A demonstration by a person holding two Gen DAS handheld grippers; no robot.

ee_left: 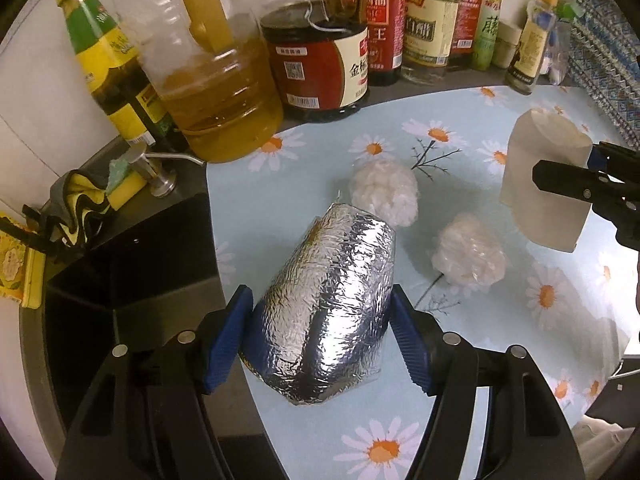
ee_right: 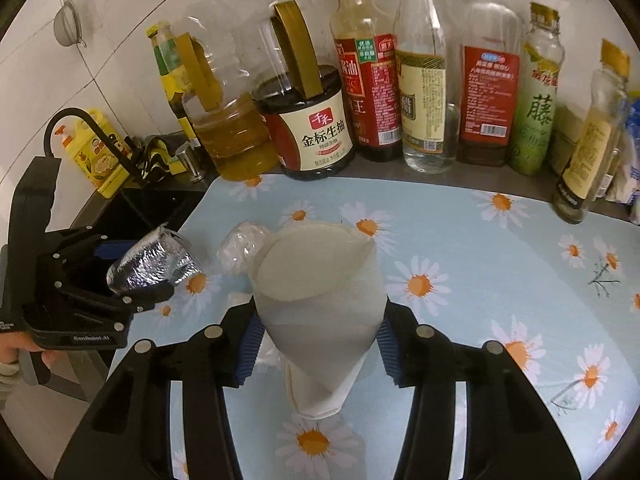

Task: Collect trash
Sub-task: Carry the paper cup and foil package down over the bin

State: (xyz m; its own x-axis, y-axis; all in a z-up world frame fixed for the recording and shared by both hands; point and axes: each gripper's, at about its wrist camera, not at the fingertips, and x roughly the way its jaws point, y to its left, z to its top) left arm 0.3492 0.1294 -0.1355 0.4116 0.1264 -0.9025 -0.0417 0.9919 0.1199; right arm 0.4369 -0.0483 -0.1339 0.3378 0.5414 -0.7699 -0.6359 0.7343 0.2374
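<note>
A foil-wrapped cup point(ee_left: 332, 280) lies between the blue pads of my left gripper point(ee_left: 320, 316), which is shut on it and holds it just above the daisy-print mat point(ee_left: 320, 148). My right gripper point(ee_right: 318, 340) is shut on a white paper cup point(ee_right: 316, 280), squeezing its lower part, mouth facing away. In the left wrist view the paper cup point(ee_left: 544, 176) hangs at the right in the right gripper point(ee_left: 576, 184). In the right wrist view the foil cup point(ee_right: 156, 258) shows at the left in the left gripper point(ee_right: 136, 270). Two crumpled clear plastic balls point(ee_left: 384, 192) point(ee_left: 468, 254) rest on the mat.
A row of oil and sauce bottles point(ee_right: 304, 120) lines the wall behind the mat. A dark sink point(ee_left: 132, 260) with a black tap point(ee_right: 80, 120) lies to the left, with a yellow sponge point(ee_left: 124, 188), cloth and soap bottle point(ee_right: 100, 152) beside it. A person's hand point(ee_right: 12, 352) holds the left gripper.
</note>
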